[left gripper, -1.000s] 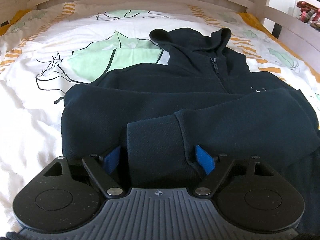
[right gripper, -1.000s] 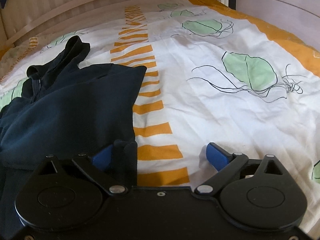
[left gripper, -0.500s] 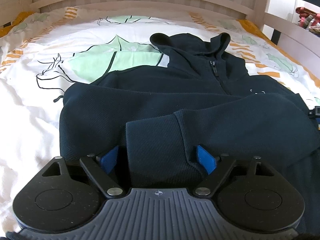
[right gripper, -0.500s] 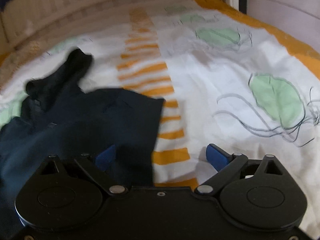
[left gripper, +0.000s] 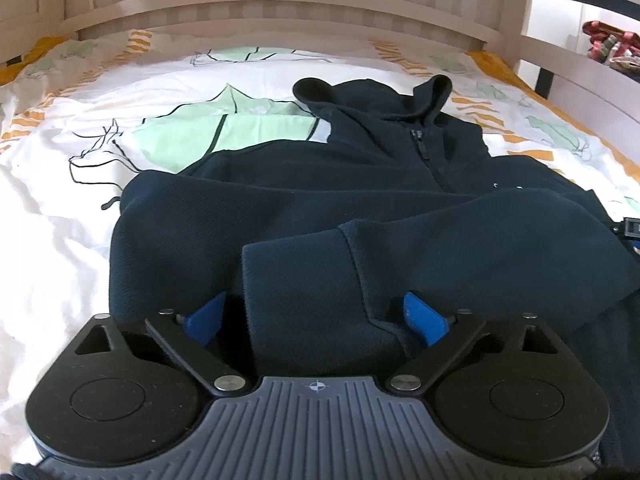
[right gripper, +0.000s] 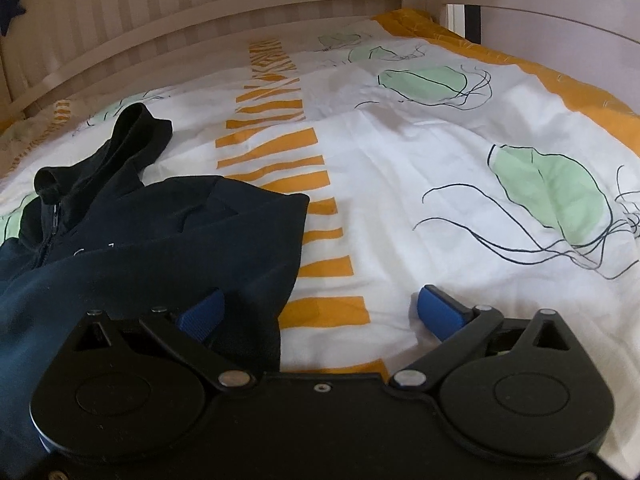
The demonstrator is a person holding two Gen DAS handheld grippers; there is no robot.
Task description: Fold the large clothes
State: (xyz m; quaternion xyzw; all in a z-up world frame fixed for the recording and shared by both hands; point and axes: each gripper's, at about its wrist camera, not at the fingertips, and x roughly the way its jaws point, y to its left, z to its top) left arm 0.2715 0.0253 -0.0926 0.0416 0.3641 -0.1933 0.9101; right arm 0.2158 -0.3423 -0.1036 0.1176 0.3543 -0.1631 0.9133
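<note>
A dark navy zip-up hoodie point(left gripper: 320, 208) lies front up on the bed, hood toward the headboard, both sleeves folded across its body. My left gripper point(left gripper: 316, 318) is open, its blue fingers either side of the folded sleeve's cuff point(left gripper: 296, 280). My right gripper point(right gripper: 320, 312) is open at the hoodie's right side edge point(right gripper: 256, 264); its left finger is over the fabric, its right finger over the bare duvet. The hoodie also shows in the right wrist view point(right gripper: 132, 240). A bit of the right gripper peeks in at the left view's right edge point(left gripper: 631, 227).
The bed carries a white duvet point(right gripper: 420, 184) with green leaf prints and orange stripes. A pale slatted headboard point(left gripper: 280, 12) runs along the far end, and a side rail point(right gripper: 560, 20) stands at the right. Coloured items point(left gripper: 608, 44) sit beyond the rail.
The right gripper has shifted left and forward along the hoodie's side edge, so more dark fabric lies between its fingers. The left gripper has drawn back slightly; both stay open.
</note>
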